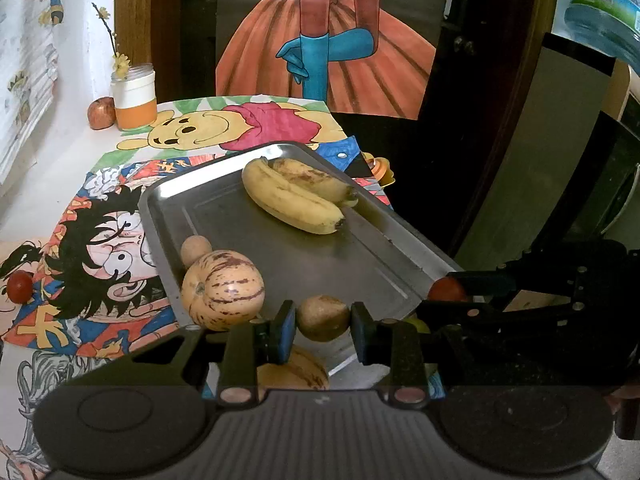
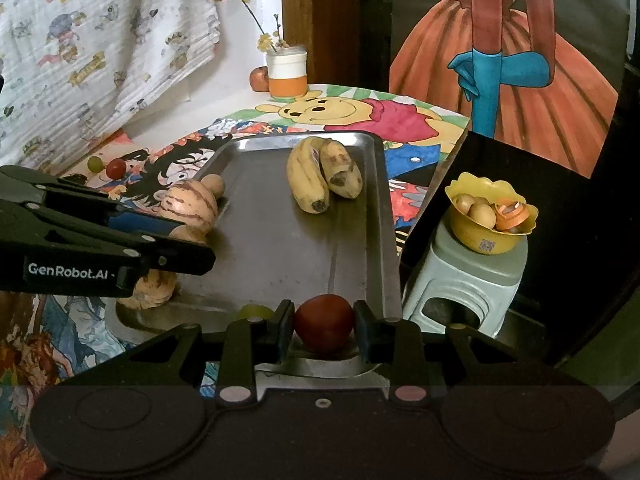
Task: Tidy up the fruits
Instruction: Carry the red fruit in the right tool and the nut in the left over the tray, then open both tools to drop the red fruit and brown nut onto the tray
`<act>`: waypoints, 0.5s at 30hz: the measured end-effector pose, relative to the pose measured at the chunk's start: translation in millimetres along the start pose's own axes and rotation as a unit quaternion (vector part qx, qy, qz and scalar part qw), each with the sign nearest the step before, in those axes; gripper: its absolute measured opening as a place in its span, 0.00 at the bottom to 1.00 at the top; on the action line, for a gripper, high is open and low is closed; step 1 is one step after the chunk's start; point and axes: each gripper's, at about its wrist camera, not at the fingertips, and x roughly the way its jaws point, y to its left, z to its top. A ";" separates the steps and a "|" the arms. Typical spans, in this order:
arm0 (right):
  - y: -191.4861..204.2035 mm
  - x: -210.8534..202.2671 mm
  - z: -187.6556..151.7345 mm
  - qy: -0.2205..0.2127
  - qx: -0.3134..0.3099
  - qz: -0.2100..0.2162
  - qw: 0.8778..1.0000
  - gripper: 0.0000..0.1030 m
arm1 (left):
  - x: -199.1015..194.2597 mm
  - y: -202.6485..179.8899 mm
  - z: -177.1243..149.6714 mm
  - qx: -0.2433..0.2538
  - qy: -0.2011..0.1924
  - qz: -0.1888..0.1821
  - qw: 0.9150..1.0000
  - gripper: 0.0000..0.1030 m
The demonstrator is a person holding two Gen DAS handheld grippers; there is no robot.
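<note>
Nearest the left wrist lens, the left gripper [image 1: 323, 326] has its two pads closed against a small brown round fruit [image 1: 322, 318], gripped at its sides above the near edge of the metal tray [image 1: 360, 248]. Nearest the right wrist lens, the right gripper [image 2: 323, 326] has its jaws closed on a dark red round fruit [image 2: 324, 322] over the tray's near right corner; a small green fruit [image 2: 254, 312] lies just beside it at 9 o'clock.

Tray contents, left wrist view:
- Two bananas [image 1: 298, 196], joined at the stem, lie at 12 o'clock, touching each other along their length.
- A striped cream melon-like fruit [image 1: 222, 288] sits at 9 o'clock against the tray's left rim.
- A small tan round fruit [image 1: 196, 250] touches that striped fruit on its far side.
- A second striped fruit [image 1: 294, 372] shows below the left gripper's fingers, partly hidden; whether it rests inside the tray cannot be told.

Off the tray, a red cherry-sized fruit [image 1: 19, 286] lies at 9 o'clock on the cartoon drawings [image 1: 100, 240] that cover the table. A white and orange jar [image 1: 134, 96] holding a flowered twig stands at 11 o'clock, with an apple-like fruit [image 1: 101, 113] touching it.

In the right wrist view, a yellow scalloped bowl [image 2: 490, 216] stands at 3 o'clock on a pale green stool [image 2: 464, 284], apart from the table. It holds several tan round fruits [image 2: 480, 212] and an orange object that cannot be identified.
</note>
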 end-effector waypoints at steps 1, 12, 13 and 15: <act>0.0 0.2 -0.4 0.000 0.000 0.000 1.000 0.33 | 0.0 0.2 0.1 0.000 0.000 0.000 1.000 0.32; 0.7 -0.3 -0.3 -0.001 -0.001 0.000 1.000 0.34 | -0.4 0.8 -0.3 -0.002 -0.002 -0.003 1.000 0.32; 0.4 -0.9 -0.1 -0.001 -0.001 0.000 1.000 0.34 | -0.4 0.5 -0.5 -0.002 -0.002 -0.004 1.000 0.32; 0.1 -2.6 0.4 -0.004 0.000 0.001 1.000 0.35 | -0.7 0.7 -0.6 -0.003 -0.002 -0.004 1.000 0.32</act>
